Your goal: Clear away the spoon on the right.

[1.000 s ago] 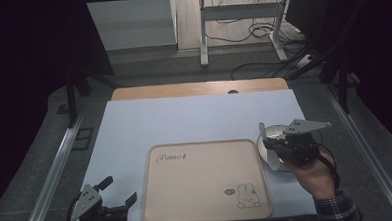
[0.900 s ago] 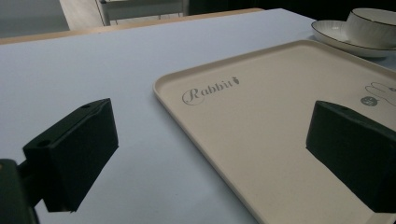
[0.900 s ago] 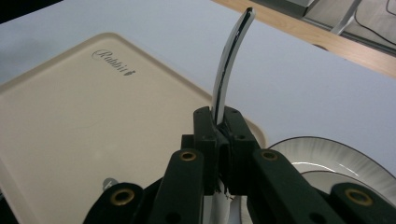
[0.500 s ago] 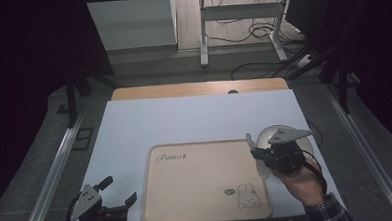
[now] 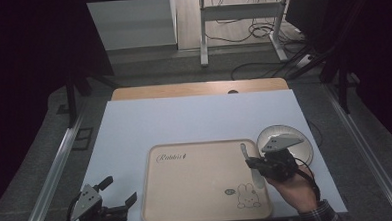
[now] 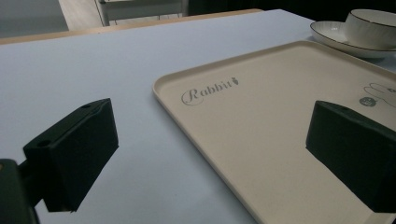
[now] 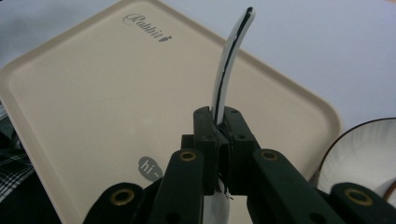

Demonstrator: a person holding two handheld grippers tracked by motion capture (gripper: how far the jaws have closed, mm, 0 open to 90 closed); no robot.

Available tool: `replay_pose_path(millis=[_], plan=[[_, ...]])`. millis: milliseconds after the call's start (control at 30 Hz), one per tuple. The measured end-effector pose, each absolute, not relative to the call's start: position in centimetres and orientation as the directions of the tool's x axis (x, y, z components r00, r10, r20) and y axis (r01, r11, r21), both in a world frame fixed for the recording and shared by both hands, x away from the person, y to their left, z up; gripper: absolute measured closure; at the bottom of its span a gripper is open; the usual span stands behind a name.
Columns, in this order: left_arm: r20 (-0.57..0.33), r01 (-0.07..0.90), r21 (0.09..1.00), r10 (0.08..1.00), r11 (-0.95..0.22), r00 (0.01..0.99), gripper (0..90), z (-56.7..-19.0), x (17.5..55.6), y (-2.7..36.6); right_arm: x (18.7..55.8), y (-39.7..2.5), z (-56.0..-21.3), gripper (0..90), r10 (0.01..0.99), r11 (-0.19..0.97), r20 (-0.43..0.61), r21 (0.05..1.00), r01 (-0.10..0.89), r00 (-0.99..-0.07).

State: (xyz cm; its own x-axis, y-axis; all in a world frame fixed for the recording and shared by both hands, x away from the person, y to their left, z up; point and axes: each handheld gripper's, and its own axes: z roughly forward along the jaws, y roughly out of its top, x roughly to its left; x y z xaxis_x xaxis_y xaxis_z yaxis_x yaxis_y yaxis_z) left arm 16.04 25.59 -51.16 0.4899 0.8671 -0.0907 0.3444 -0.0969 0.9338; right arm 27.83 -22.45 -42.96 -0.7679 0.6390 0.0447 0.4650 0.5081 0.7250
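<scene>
A beige tray [image 5: 197,185] printed "Rabbit" lies on the white table near the front edge. My right gripper [image 5: 251,163] hovers over the tray's right side, shut on a white spoon [image 5: 244,151] with a dark rim. In the right gripper view the jaws [image 7: 220,116] pinch the spoon [image 7: 229,60] edge-on, its curved end rising over the tray [image 7: 93,102]. My left gripper [image 5: 120,190] is open at the table's front left corner, just left of the tray. In the left gripper view its jaws [image 6: 210,154] stand wide apart over the tray's left rim [image 6: 280,116], holding nothing.
A white plate [image 5: 300,136] sits right of the tray, partly hidden by the right gripper's grey plate. The left gripper view shows this plate [image 6: 336,35] with a white bowl [image 6: 373,21] on it. Bare white tabletop [image 5: 194,120] stretches behind the tray.
My right gripper has moved left and nearer the person, from over the plate to the tray's right side, carrying the spoon. The left gripper has stayed put.
</scene>
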Motion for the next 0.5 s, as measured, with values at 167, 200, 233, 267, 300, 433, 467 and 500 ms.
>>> replay_pose_path(millis=[167,200,233,267,300,433,467,500], plan=[[-0.091,0.344,0.934,0.867,-0.097,0.490,2.1,-51.2,16.0,25.6,27.6,-22.4,-43.9,86.6,0.638,0.507,0.062,0.716,0.480,-0.767],[-0.091,0.344,0.934,0.867,-0.097,0.490,2.1,-51.2,16.0,25.6,27.6,-22.4,-44.1,86.6,0.638,0.508,0.063,0.715,0.480,-0.768],[-0.090,0.344,0.934,0.867,-0.098,0.491,2.1,-51.2,16.0,25.6,27.6,-22.4,-44.3,86.6,0.637,0.507,0.067,0.714,0.483,-0.768],[-0.090,0.344,0.934,0.867,-0.098,0.491,2.1,-51.2,16.0,25.6,27.6,-22.4,-44.4,86.6,0.637,0.506,0.070,0.713,0.486,-0.767],[-0.090,0.344,0.934,0.866,-0.098,0.491,2.1,-51.2,16.0,25.6,27.5,-22.4,-44.6,86.6,0.637,0.505,0.074,0.712,0.488,-0.767],[-0.090,0.344,0.934,0.866,-0.098,0.491,2.1,-51.2,16.0,25.6,27.4,-22.4,-45.4,86.6,0.638,0.506,0.082,0.705,0.497,-0.766],[-0.090,0.344,0.934,0.866,-0.098,0.492,2.1,-51.2,16.0,25.6,27.4,-22.3,-45.6,86.6,0.638,0.506,0.086,0.703,0.500,-0.765],[-0.088,0.343,0.934,0.866,-0.100,0.493,2.1,-51.2,16.0,25.6,27.4,-22.3,-45.8,86.6,0.637,0.508,0.087,0.700,0.502,-0.766]])
